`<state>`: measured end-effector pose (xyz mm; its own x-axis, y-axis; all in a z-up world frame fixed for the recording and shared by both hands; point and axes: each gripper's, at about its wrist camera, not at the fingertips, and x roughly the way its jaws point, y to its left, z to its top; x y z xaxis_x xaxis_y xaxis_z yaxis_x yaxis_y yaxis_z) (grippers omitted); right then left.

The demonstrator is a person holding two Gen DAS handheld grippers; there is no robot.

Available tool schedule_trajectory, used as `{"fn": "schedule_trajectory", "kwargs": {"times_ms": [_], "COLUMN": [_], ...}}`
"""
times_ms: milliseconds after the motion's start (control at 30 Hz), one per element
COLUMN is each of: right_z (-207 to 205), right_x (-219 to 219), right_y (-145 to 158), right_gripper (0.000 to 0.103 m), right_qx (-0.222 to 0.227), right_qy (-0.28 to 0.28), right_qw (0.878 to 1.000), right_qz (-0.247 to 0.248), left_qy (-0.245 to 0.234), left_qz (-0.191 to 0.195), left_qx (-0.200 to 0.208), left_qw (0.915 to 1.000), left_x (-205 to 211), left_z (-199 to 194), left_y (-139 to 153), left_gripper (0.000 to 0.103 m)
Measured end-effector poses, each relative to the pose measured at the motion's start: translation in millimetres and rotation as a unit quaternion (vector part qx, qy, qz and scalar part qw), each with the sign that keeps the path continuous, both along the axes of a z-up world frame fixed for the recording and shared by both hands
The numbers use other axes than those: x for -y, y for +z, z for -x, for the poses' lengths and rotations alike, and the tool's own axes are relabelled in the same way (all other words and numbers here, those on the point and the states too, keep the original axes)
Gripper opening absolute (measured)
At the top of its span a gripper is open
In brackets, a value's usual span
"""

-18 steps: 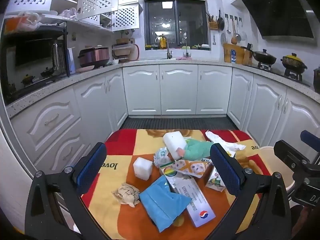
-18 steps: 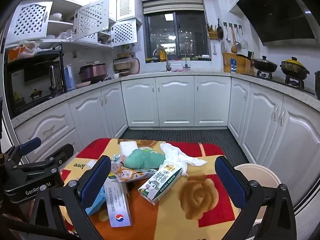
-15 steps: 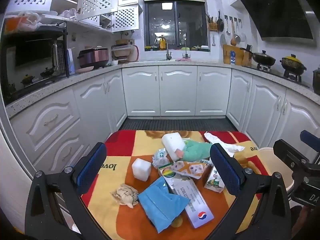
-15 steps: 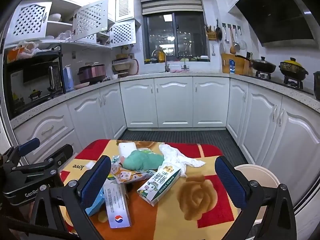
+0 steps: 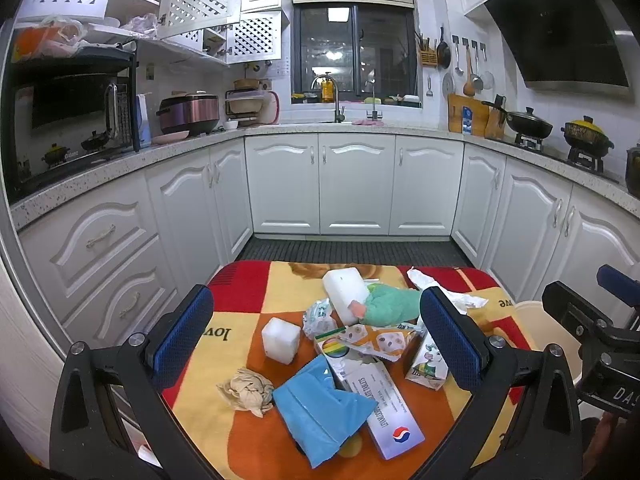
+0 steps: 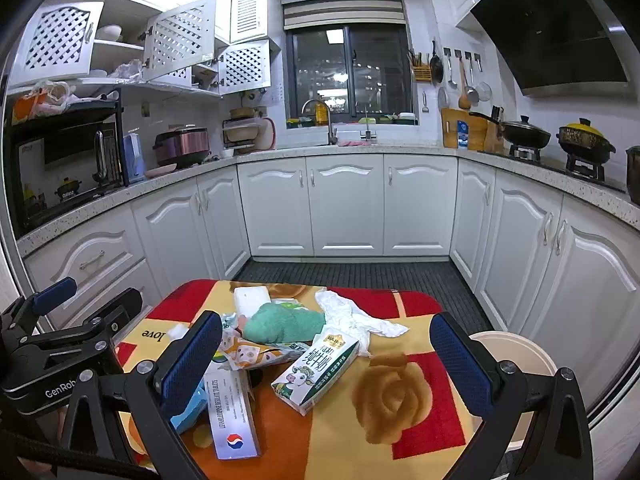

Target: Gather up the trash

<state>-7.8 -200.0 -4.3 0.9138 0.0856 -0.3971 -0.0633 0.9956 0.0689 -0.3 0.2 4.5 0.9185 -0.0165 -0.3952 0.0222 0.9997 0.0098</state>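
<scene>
a small table point(image 5: 248, 280) covered by a red, yellow and orange patterned cloth is seen in the middle of a white kitchen, and the trash is heaped on it. the left gripper point(image 5: 316, 340) is held above the near left part of the table with its jaws spread wide apart and nothing between the pads. the right gripper point(image 6: 326, 360) is held over the near right part, its jaws likewise wide apart and empty.

on the near left of the cloth a crumpled beige tissue point(image 5: 246, 388) is found, touching a blue packet point(image 5: 320, 410) just to its right. a long white tablet box point(image 5: 380, 408) is laid beside the packet, partly under it. a white foam cube point(image 5: 281, 340) is set a little farther back, apart from the tissue. behind it a crumpled wrapper point(image 5: 318, 316), a white foam block point(image 5: 346, 292) and a green cloth point(image 5: 388, 306) are piled together, the block leaning against the cloth. a patterned snack bag point(image 5: 376, 340) is spread in front of the green cloth. a milk carton point(image 6: 316, 372) is lying on its side to the right of the pile, and a crumpled white paper point(image 6: 356, 318) is seen just behind it, at the far right of the cloth.

a pale round bin point(image 6: 516, 350) is placed on the floor just beyond the table's right edge.
</scene>
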Motion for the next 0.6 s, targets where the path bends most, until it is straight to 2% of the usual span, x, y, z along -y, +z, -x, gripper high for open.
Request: {"fn": "schedule_trajectory", "kwargs": {"times_ms": [600], "right_z": [-4.2], "right_x": [3.6], "right_y": [3.4], "right_gripper": [0.103], "right_qx": [-0.004], "right_qy": [-0.006], "right_qw": [1.000], "right_qz": [-0.007], "left_qy": [0.003], "left_qz": [-0.003], "left_qx": [-0.004], "left_qw": [1.0000], "left_x": [1.5], "left_z": [-3.0], "left_y": [-5.7], "left_gripper": [0.103]}}
